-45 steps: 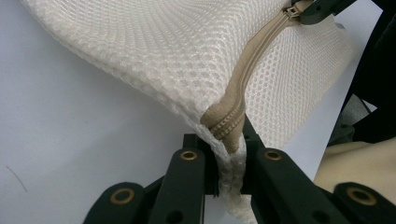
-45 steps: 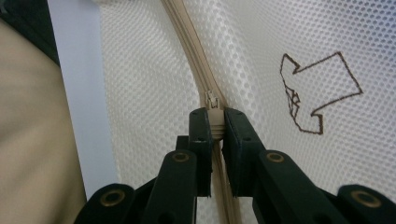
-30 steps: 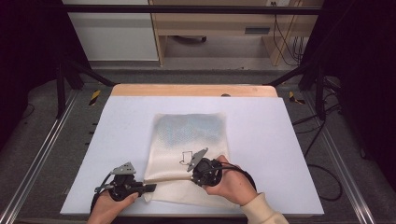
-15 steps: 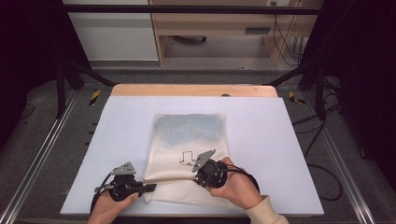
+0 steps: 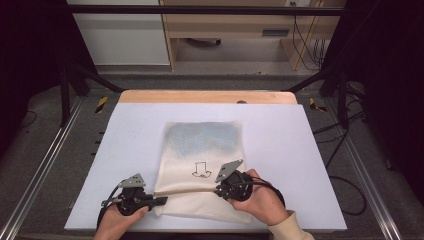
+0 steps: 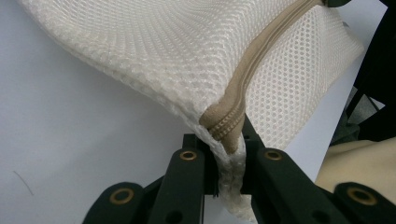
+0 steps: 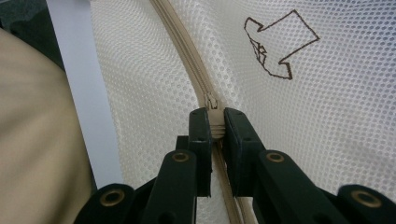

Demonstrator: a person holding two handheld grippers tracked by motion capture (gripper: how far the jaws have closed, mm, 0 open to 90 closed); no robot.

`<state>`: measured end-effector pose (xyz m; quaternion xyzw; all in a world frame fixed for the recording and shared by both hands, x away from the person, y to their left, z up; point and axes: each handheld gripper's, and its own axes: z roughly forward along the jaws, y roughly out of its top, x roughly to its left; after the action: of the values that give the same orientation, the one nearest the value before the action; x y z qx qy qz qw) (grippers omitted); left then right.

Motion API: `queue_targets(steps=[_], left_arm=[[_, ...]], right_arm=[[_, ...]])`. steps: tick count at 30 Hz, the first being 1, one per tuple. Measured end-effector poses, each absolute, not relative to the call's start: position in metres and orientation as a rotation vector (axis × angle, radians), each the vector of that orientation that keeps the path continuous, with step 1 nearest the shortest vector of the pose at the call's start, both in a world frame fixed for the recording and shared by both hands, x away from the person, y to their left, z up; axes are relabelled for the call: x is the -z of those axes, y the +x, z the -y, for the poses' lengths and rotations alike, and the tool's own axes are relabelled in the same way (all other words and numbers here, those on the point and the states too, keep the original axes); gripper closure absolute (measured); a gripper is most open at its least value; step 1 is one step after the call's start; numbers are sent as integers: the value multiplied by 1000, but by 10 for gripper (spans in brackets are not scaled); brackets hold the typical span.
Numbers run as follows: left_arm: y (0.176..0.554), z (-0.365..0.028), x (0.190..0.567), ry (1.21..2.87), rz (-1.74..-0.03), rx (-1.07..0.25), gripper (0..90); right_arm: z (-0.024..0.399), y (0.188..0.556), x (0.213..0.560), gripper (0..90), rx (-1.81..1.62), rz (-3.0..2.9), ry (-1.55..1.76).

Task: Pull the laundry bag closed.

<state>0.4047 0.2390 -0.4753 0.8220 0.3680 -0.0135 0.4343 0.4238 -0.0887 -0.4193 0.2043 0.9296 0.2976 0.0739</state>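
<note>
- A cream mesh bag (image 5: 200,170) lies flat near the middle of the white tabletop (image 5: 310,150), its near half toward six o'clock; a small brown arrow drawing (image 5: 202,170) sits on the mesh, just at nine o'clock of the right tool.
- A tan zipper (image 5: 185,190) runs across the bag's near part, from the left tool at about eight o'clock to the right tool at about four o'clock of the bag; it looks taut and straight in the high view.
- The left tool (image 5: 159,201) is pressed together on the bag's corner where the zipper ends; in the left gripper view (image 6: 229,154) the mesh and the zipper's end are bunched between the black jaws, and the corner is lifted off the tabletop.
- The right tool (image 5: 220,190) is pinching the zipper's slider (image 7: 212,103); in the right gripper view (image 7: 215,126) the jaws close on the tan tape right below the slider, with the arrow drawing at one o'clock of them.
- A hand (image 5: 260,197) wraps the right tool; another hand (image 5: 120,220) holds the left one at the tabletop's near edge; a cream sleeve (image 5: 290,229) shows at the right wrist.
</note>
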Motion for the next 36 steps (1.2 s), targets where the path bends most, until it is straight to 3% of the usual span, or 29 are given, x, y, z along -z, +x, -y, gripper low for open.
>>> queue_targets(steps=[36], left_arm=[[403, -235, 475, 2050, -903, 21, 840]], right_arm=[[120, 421, 416, 822, -905, -2733, 707]])
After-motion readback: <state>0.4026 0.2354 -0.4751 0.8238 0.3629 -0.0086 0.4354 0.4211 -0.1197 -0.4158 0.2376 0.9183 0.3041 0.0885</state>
